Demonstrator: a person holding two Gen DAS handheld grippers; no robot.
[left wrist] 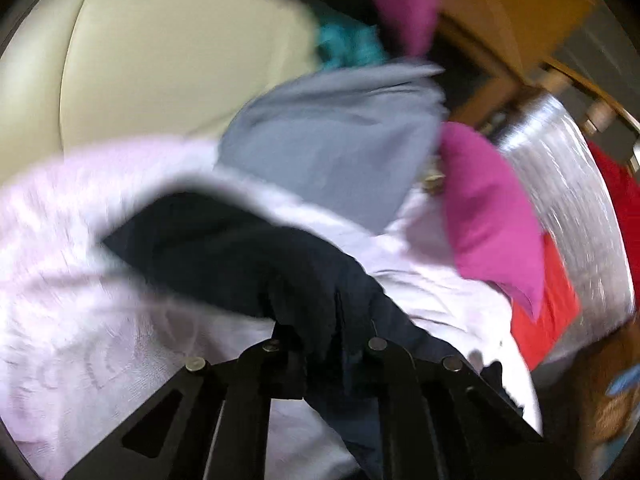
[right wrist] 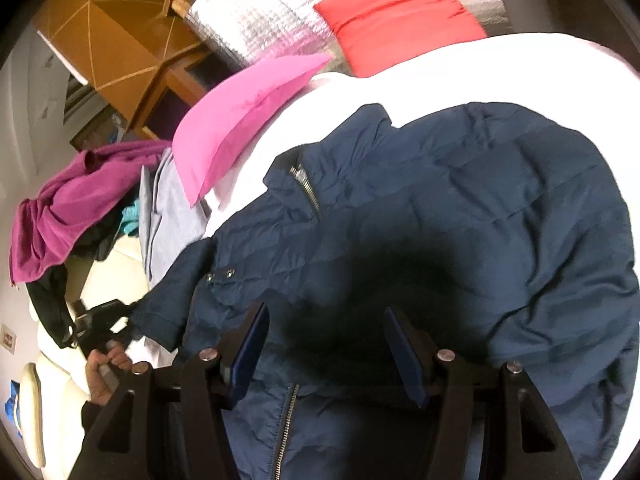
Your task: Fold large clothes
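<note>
A navy puffer jacket point(right wrist: 460, 200) with a metal zip lies spread on a white bed cover point(right wrist: 400, 72). My right gripper point(right wrist: 326, 312) hovers over its middle, open, its blue pads point(right wrist: 248, 356) well apart and pressing on nothing. The jacket's sleeve point(right wrist: 168, 312) reaches left to my left gripper point(right wrist: 120, 314), which a hand point(right wrist: 102, 372) holds. In the blurred left wrist view, my left gripper point(left wrist: 328, 332) is shut on a bunch of the dark sleeve fabric point(left wrist: 224, 248), which hides its fingertips.
A grey garment point(left wrist: 332, 140), a pink pillow point(right wrist: 240, 116) and a red pillow point(right wrist: 396, 12) lie at the bed's far side against a silver quilted sheet point(right wrist: 256, 20). A magenta garment point(right wrist: 68, 208) hangs over a cream sofa point(left wrist: 168, 52). Wooden furniture point(right wrist: 120, 32) stands behind.
</note>
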